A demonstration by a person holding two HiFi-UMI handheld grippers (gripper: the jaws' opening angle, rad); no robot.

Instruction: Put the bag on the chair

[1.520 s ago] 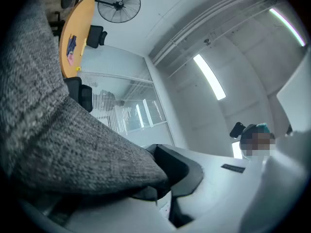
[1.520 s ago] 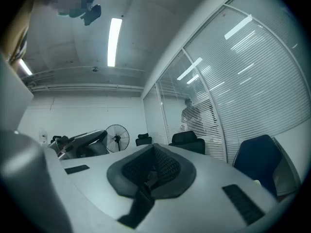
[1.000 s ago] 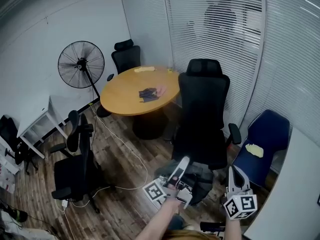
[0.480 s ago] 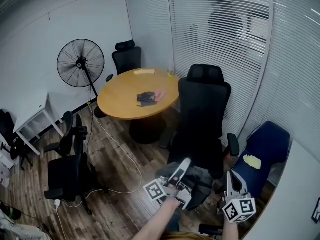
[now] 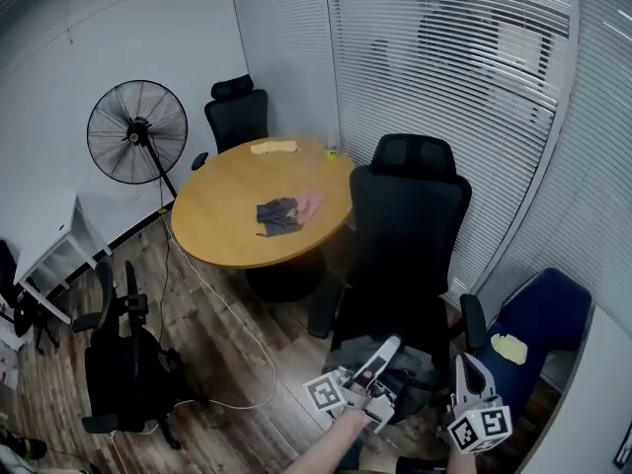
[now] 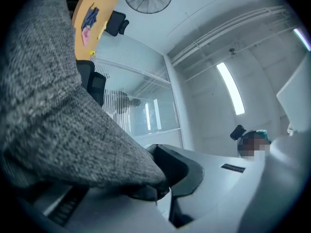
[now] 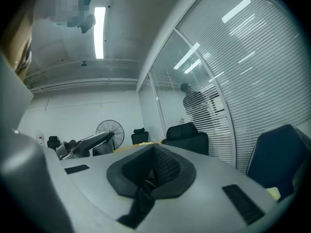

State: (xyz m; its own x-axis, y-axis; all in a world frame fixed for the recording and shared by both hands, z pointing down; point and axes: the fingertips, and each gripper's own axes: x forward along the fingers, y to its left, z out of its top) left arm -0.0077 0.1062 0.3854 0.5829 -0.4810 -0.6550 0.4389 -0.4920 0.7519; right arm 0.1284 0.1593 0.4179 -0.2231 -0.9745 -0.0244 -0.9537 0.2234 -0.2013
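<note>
– Holding anything?
– Yes. Left gripper (image 5: pixel 387 348) pinches the grey bag (image 5: pixel 420 363), low over the black chair's (image 5: pixel 410 215) seat.
– And the other?
– Right gripper (image 5: pixel 463 363) points upward beside that chair, jaws pressed together, empty.

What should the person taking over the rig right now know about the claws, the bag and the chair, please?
Left claw: shut on the grey bag.
Right claw: shut, empty, off to the right.
Bag: at the front of the black chair seat; I cannot tell whether it rests there.
Done: bag brought to the chair.
Left: settle it on the seat, open the left claw, draw back.
</note>
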